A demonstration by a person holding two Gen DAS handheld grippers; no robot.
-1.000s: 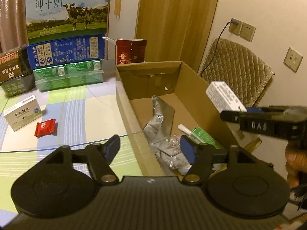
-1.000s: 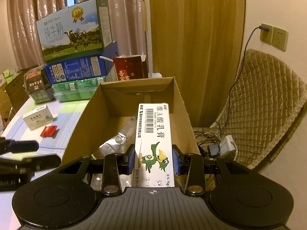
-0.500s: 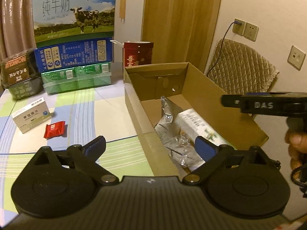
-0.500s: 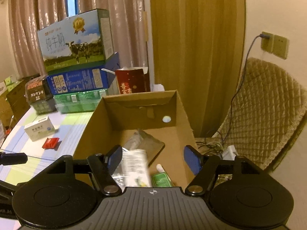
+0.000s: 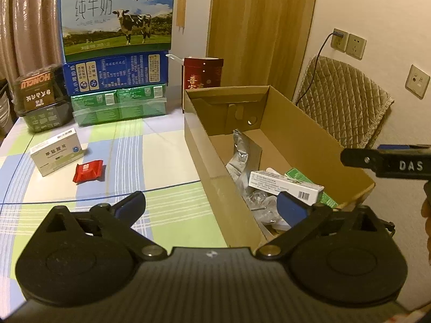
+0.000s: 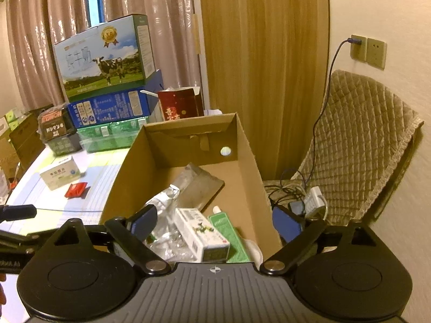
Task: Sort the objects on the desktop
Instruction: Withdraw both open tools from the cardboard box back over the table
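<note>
An open cardboard box (image 5: 204, 145) (image 6: 126, 167) stands on the table's right side. Inside lie a white ointment carton (image 5: 285, 187) (image 6: 200, 231), a green tube box (image 5: 299, 175) (image 6: 226, 228) and silver foil packs (image 5: 239, 158) (image 6: 167, 196). My right gripper (image 6: 212, 222) is open and empty above the box's near end. My left gripper (image 5: 211, 206) is open and empty over the box's left wall. A white medicine box (image 5: 56, 152) (image 6: 60, 175) and a red snack packet (image 5: 89, 171) (image 6: 76, 189) lie on the checked tablecloth to the left.
Stacked milk cartons (image 5: 115, 18) (image 6: 105, 56), green packs (image 5: 118, 105), a dark box (image 5: 37, 88) and a red box (image 5: 202, 75) line the table's back. A quilted chair (image 6: 355, 145) with cables and a charger (image 6: 309, 202) stands right of the box.
My right gripper opened and dropped the white ointment carton into the cardboard box, then drew back. My left gripper opened wider and pulled back a little.
</note>
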